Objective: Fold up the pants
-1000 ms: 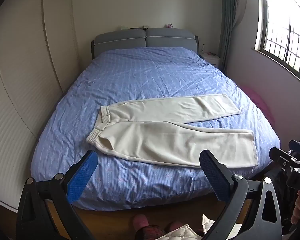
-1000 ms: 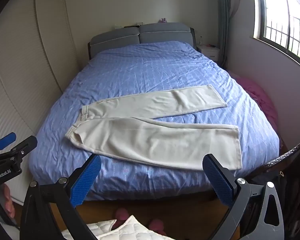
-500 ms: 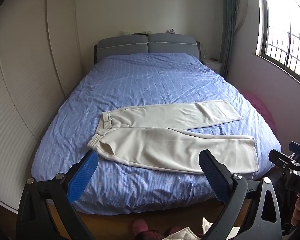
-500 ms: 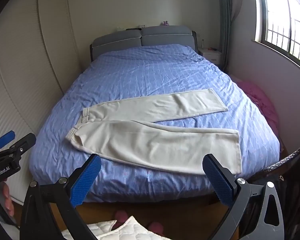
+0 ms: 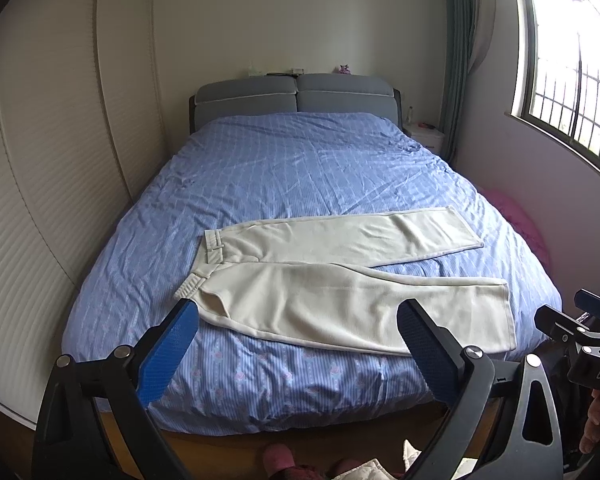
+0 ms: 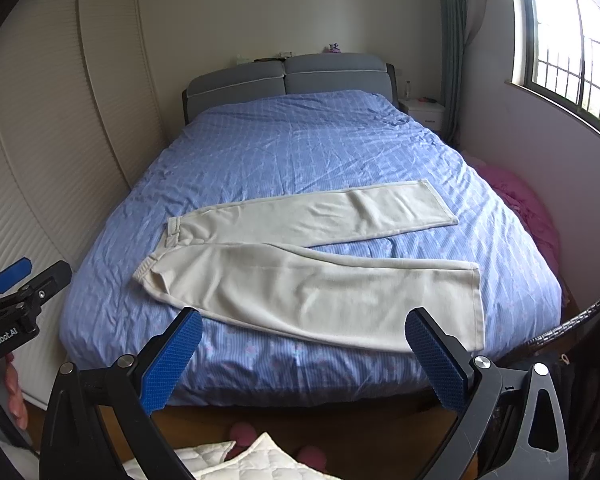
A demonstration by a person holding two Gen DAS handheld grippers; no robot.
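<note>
Cream pants (image 5: 340, 280) lie flat on the near part of a blue bedspread (image 5: 300, 168), waistband to the left, both legs spread in a V toward the right. They also show in the right wrist view (image 6: 300, 272). My left gripper (image 5: 298, 332) is open and empty, held before the foot of the bed, apart from the pants. My right gripper (image 6: 300, 340) is open and empty too, at the same distance. Each gripper shows at the edge of the other's view.
A grey headboard (image 5: 296, 94) stands at the far end. A louvred wardrobe (image 5: 52, 168) runs along the left. A window (image 5: 572, 80) and wall are on the right, with a pink heap (image 6: 528, 204) beside the bed. Pink slippers (image 5: 280, 460) show on the wooden floor below.
Both views have tilted upward a little, so the bed and pants sit lower in frame. The pants have not moved. Both grippers stay open.
</note>
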